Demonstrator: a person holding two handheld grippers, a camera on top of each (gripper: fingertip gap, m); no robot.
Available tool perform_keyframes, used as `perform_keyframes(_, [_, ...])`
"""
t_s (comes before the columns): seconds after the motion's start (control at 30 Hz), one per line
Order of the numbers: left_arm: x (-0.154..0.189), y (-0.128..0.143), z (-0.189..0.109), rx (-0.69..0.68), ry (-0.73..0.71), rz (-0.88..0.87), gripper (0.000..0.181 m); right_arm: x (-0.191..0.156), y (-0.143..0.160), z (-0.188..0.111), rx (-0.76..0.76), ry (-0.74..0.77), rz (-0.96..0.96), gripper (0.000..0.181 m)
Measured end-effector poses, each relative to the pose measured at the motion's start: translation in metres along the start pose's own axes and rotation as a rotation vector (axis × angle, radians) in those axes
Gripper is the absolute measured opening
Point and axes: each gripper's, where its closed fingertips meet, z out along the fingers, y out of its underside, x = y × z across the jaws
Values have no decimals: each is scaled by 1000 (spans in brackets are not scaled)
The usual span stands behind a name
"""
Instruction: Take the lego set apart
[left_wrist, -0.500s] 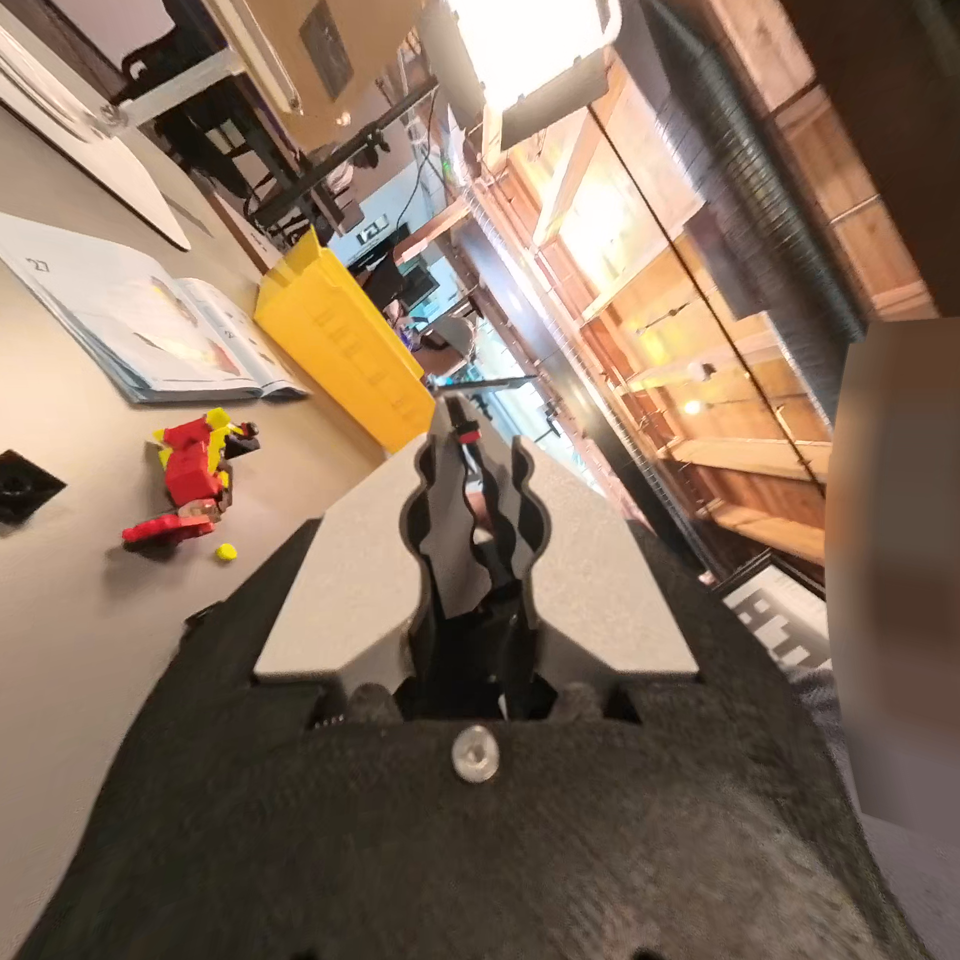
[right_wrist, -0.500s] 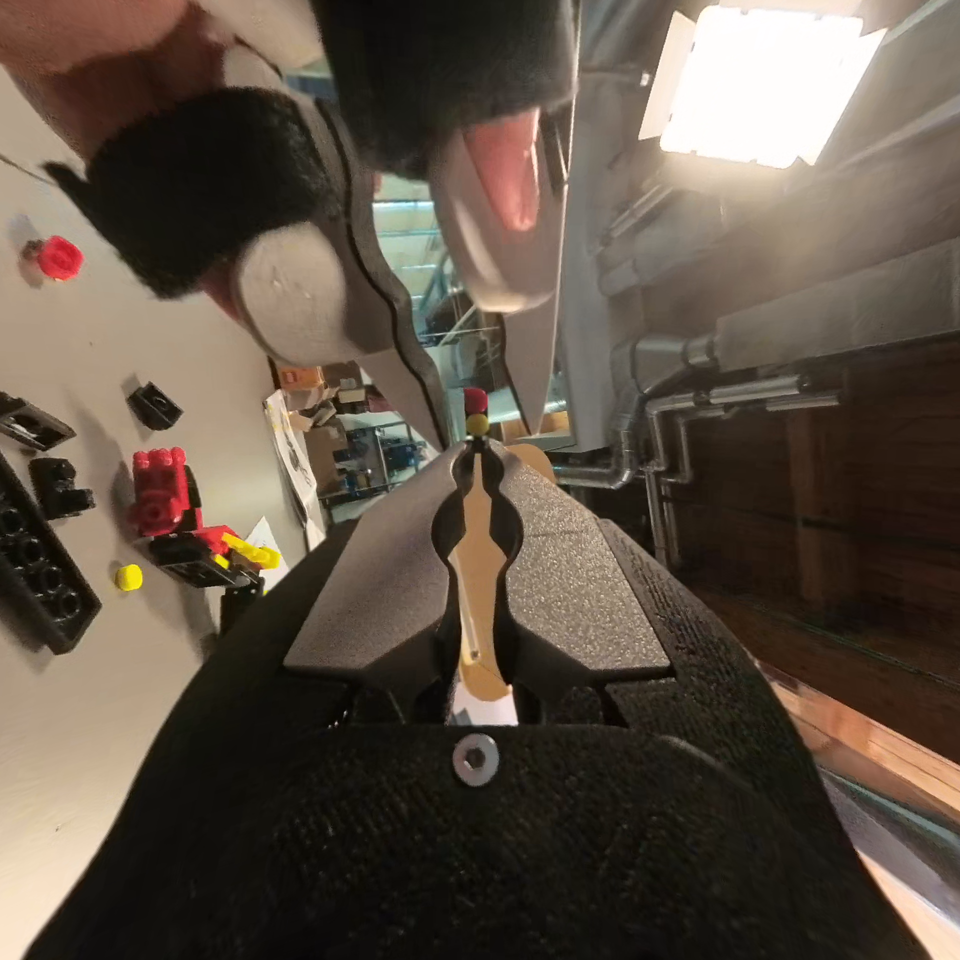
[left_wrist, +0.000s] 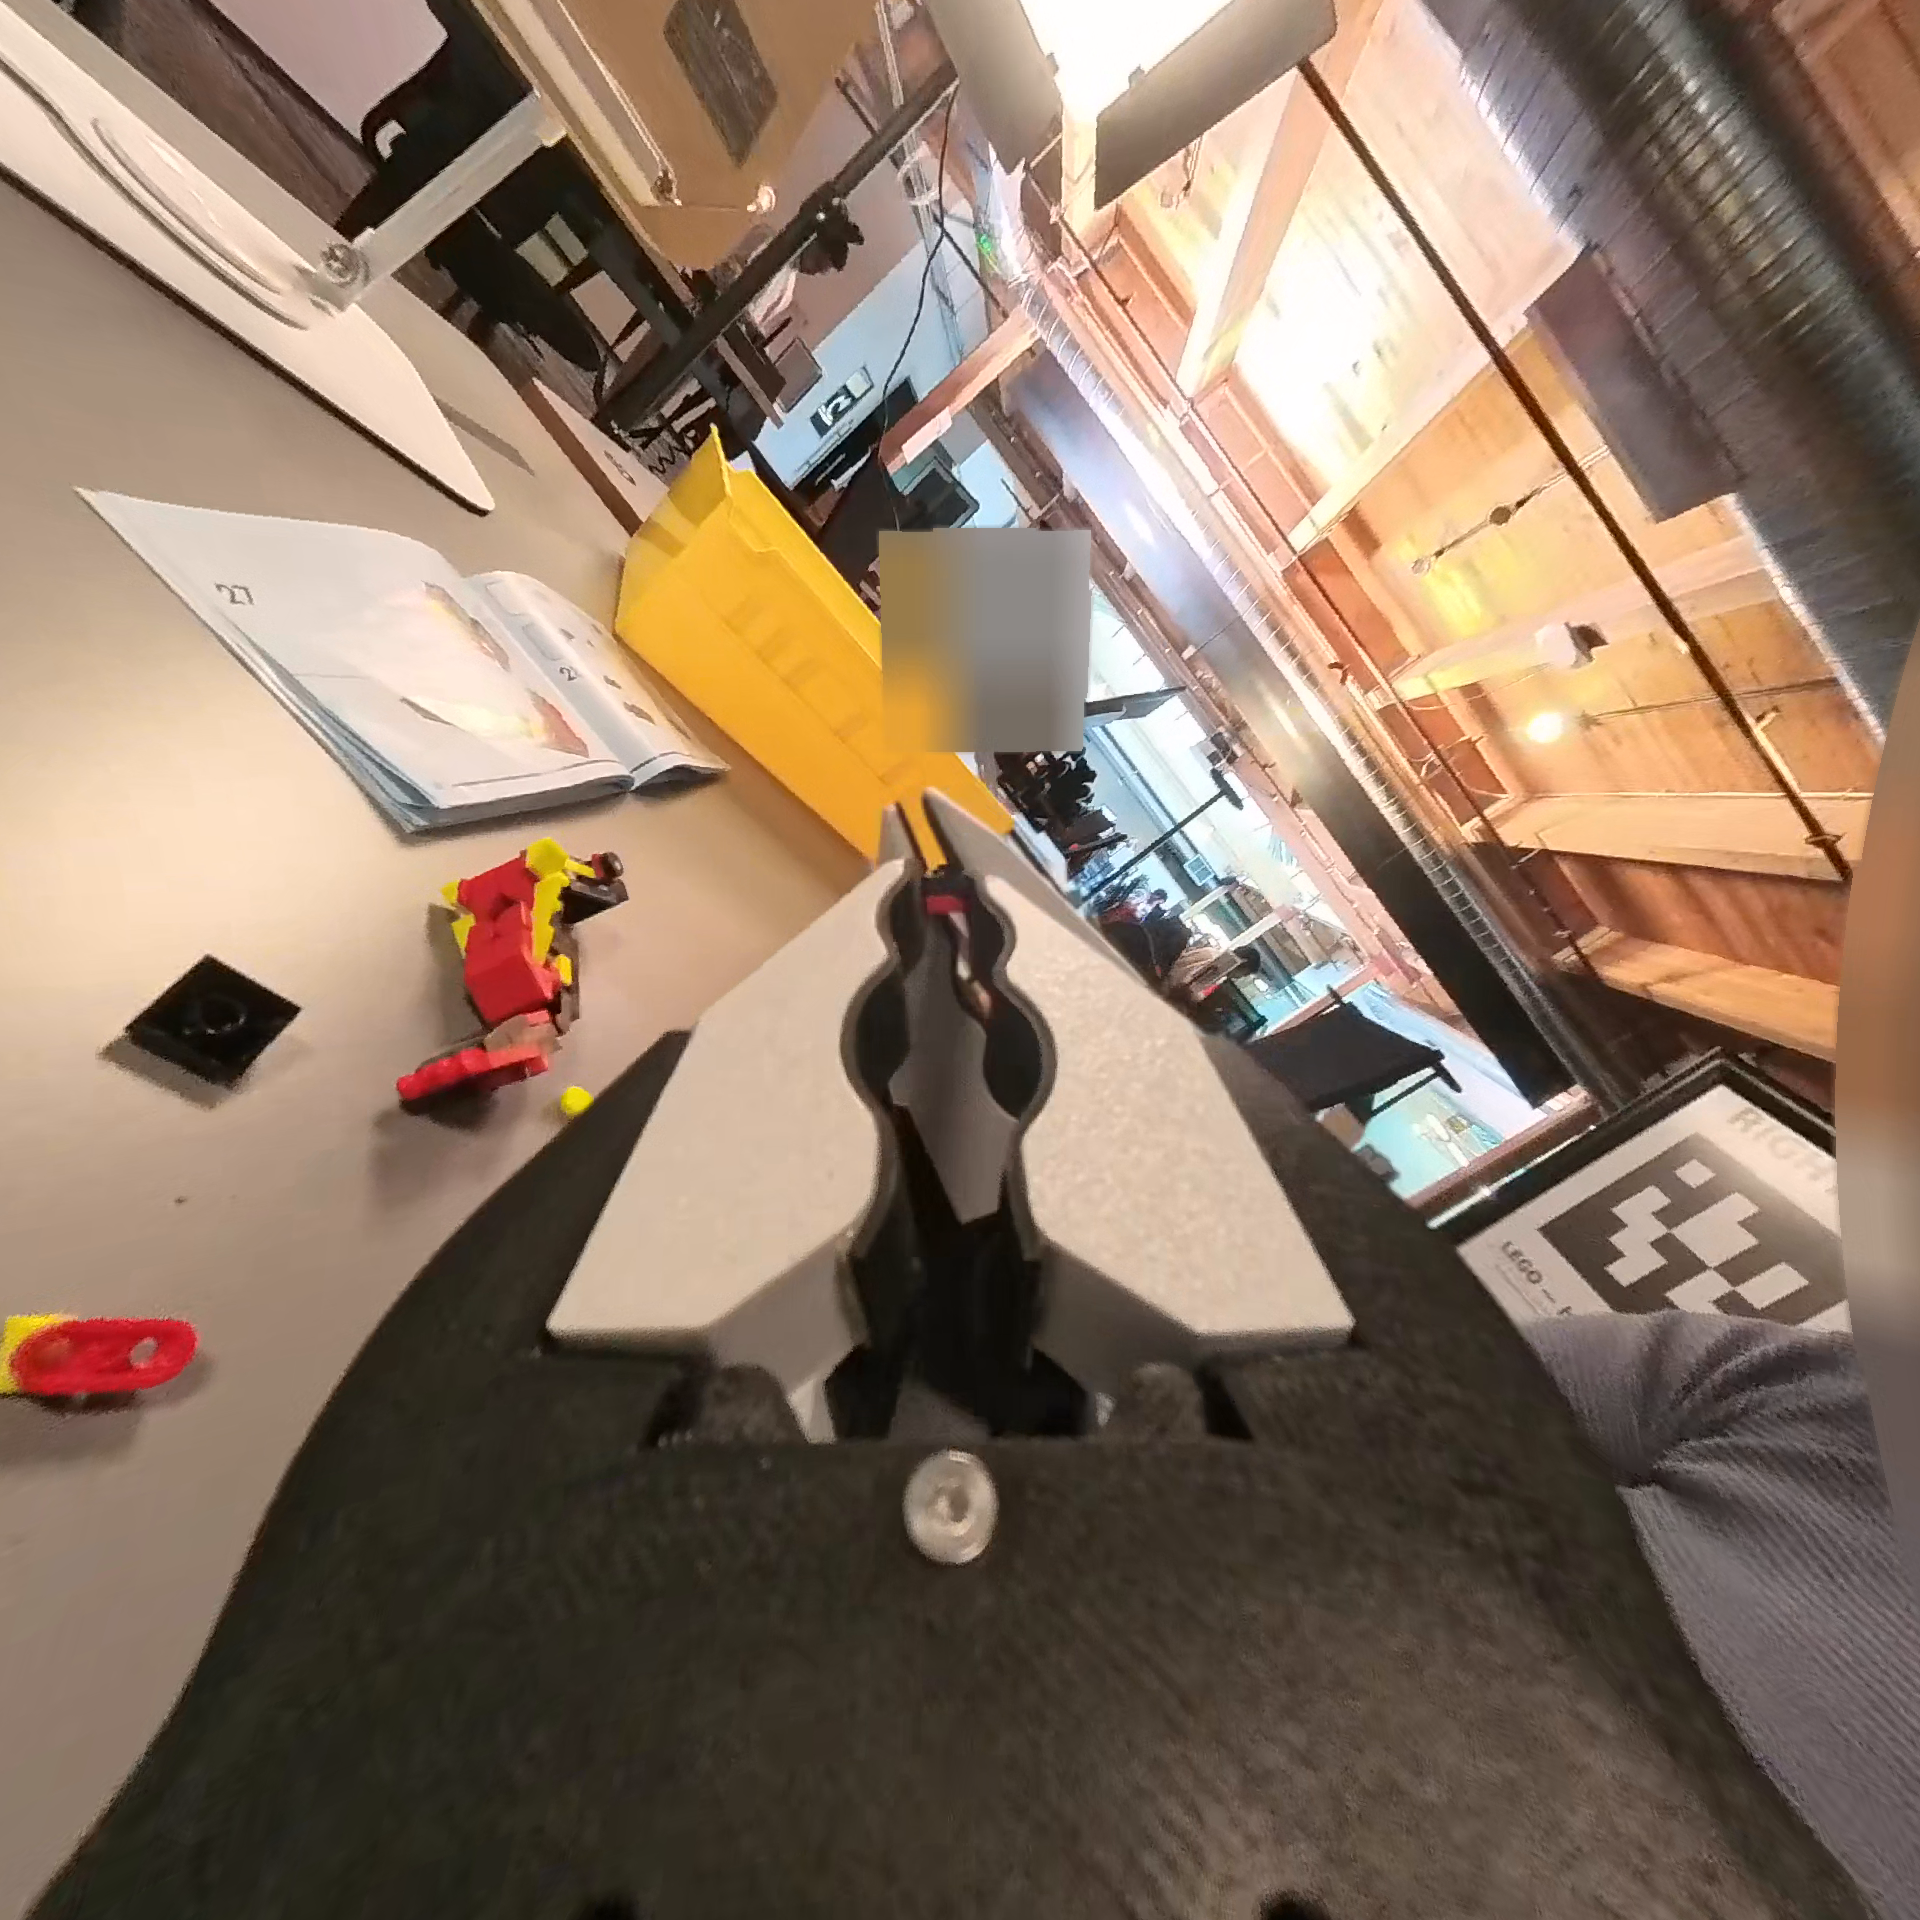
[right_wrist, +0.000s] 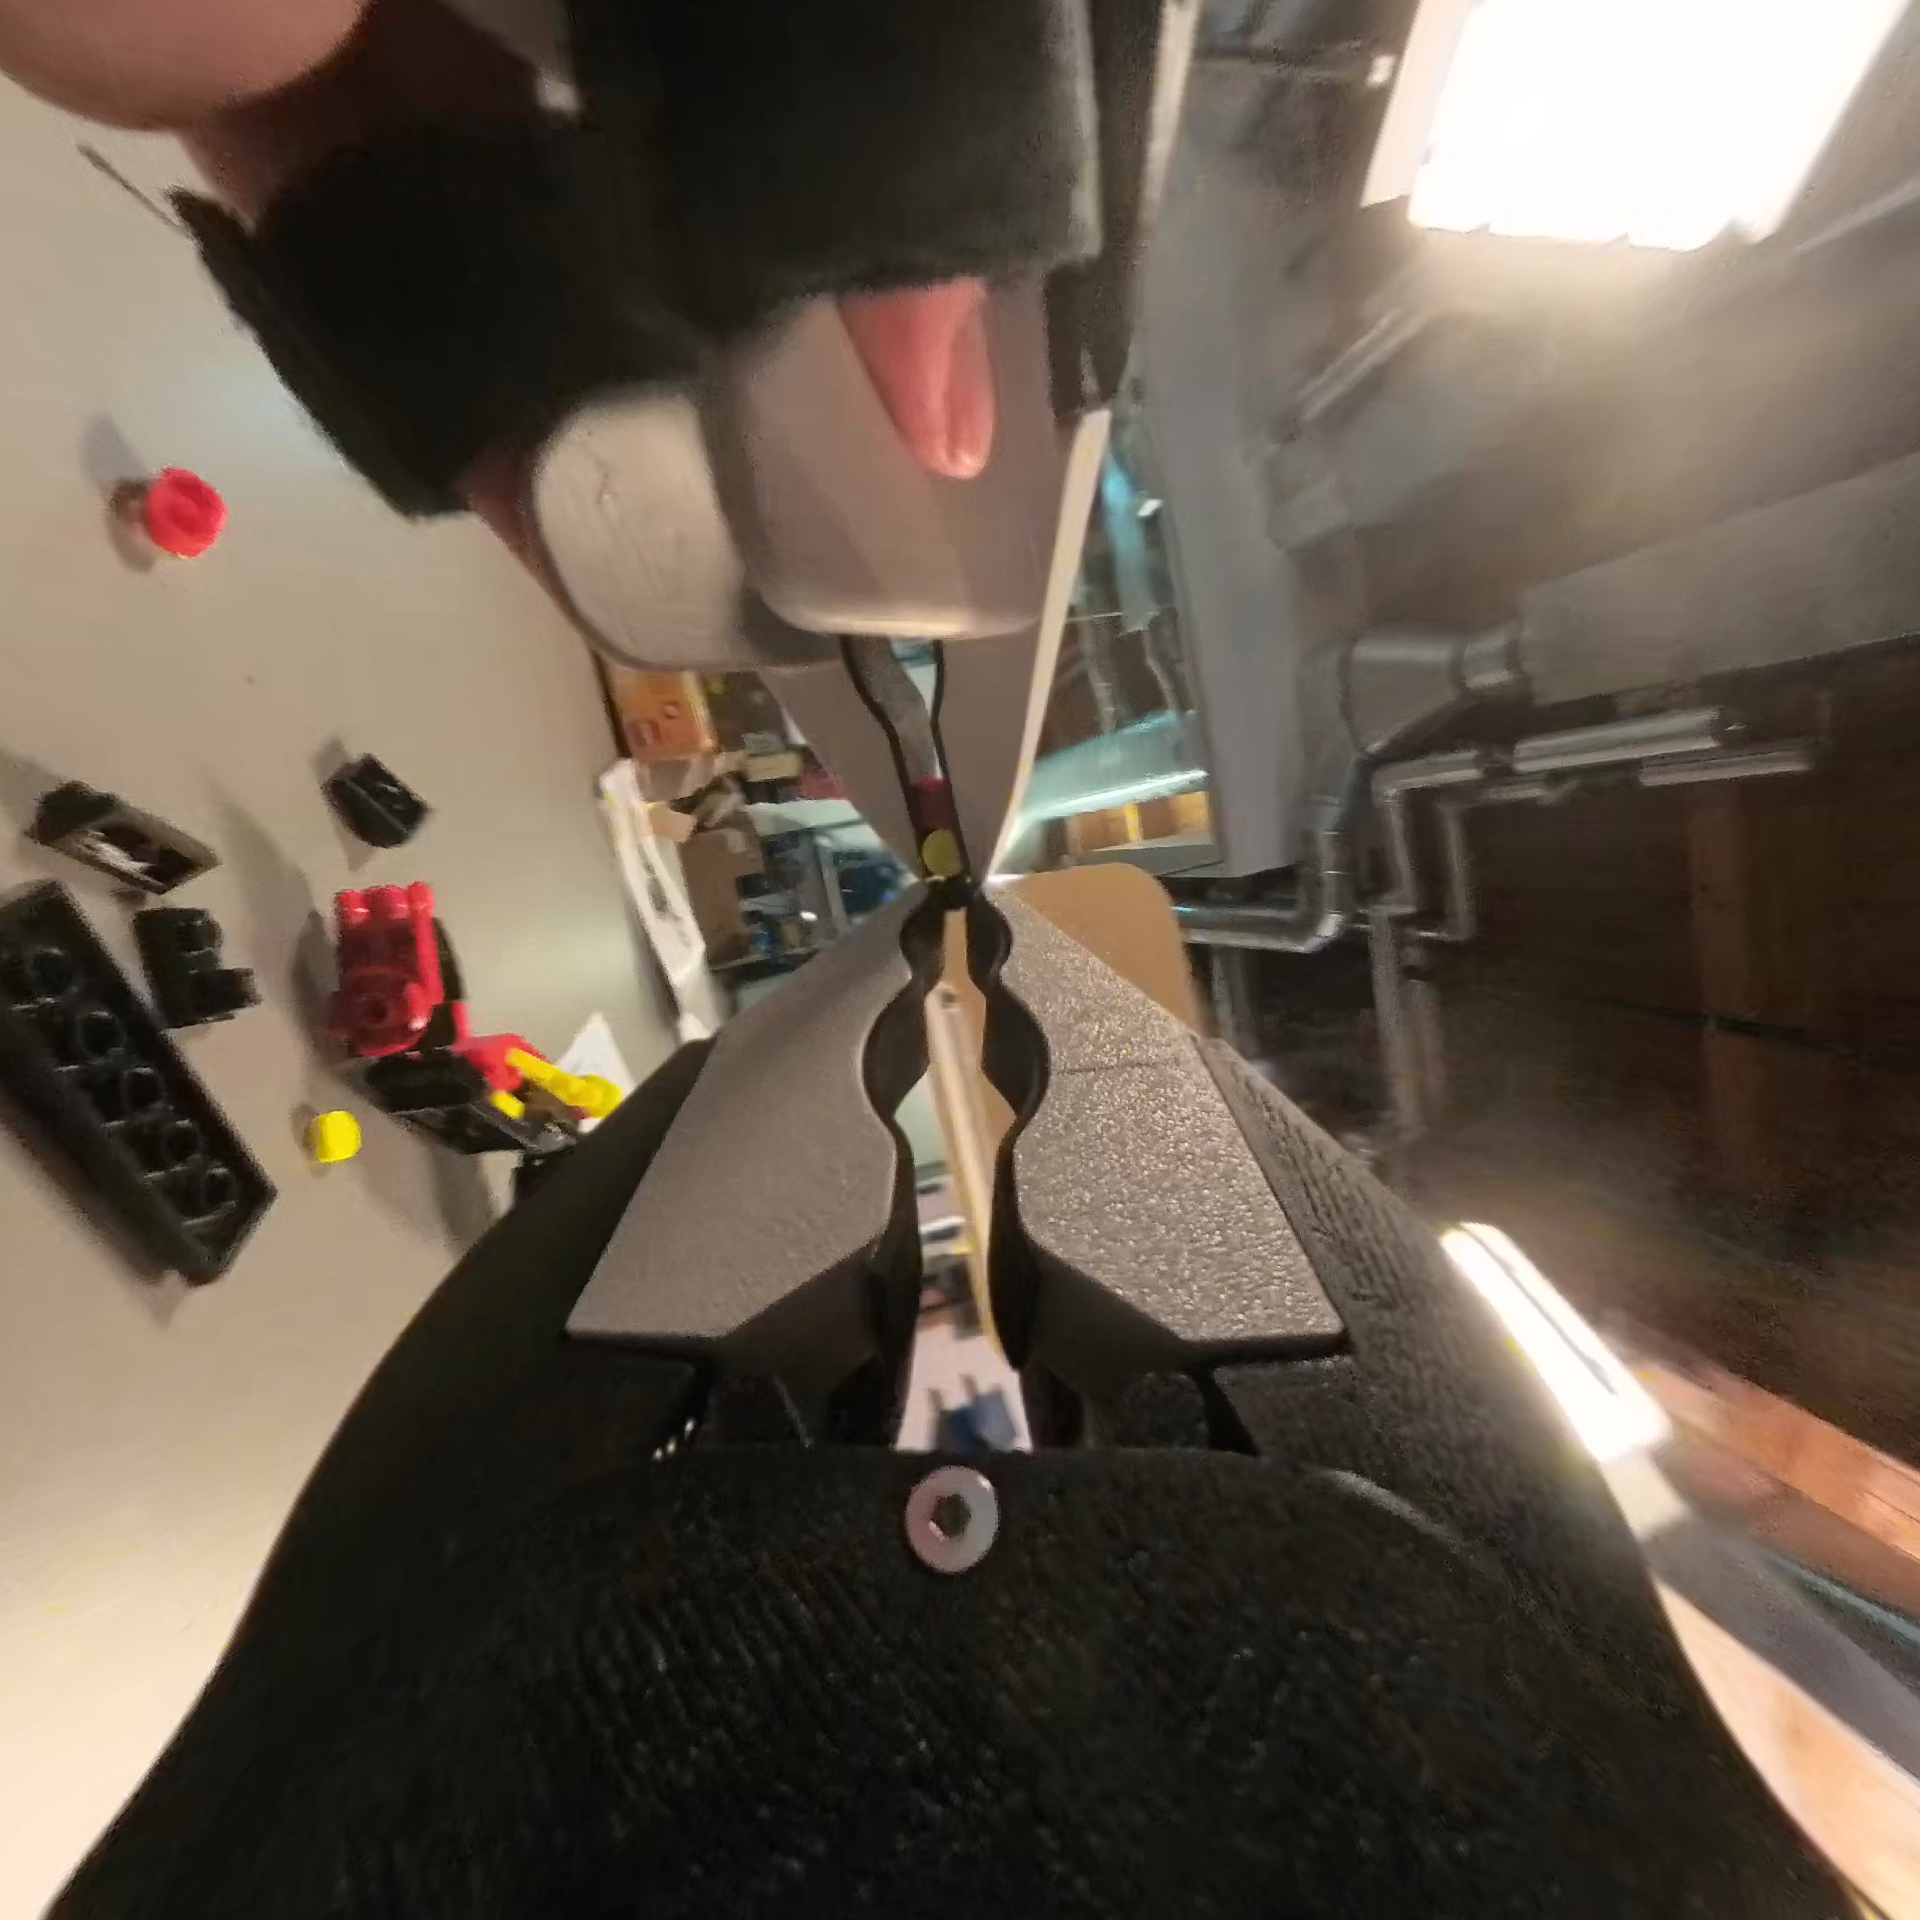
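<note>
Two closed tools, left (left_wrist: 928, 831) and right (right_wrist: 951, 894), pinch one small lego piece (right_wrist: 938, 831) between them.

We see a tiny red and yellow lego piece (right_wrist: 938, 831) held up in the air. A red and yellow lego chunk (left_wrist: 509, 956) lies on the table. Black bricks (right_wrist: 114, 1081), a red round stud (right_wrist: 184, 511) and a small yellow stud (right_wrist: 332, 1136) lie loose nearby.

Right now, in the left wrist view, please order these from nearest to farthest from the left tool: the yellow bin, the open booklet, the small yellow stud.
1. Small yellow stud, on the table left of the left tool.
2. Open booklet, farther left.
3. Yellow bin, behind the booklet at the table's far edge.
</note>
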Motion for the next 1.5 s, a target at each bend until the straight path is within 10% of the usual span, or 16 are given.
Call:
perform_keyframes(0.37, [-7,12,-7,-139,-39,284,7,-20,-7,-7,102,-348,561,1])
perform_keyframes(1.13, [-20,-1,-10,82,-152,255,7,-23,-4,12,12,-142,291,0])
perform_keyframes(1.5, [-14,5,-14,-25,-132,375,8,-20,-9,8,83,-138,337,0])
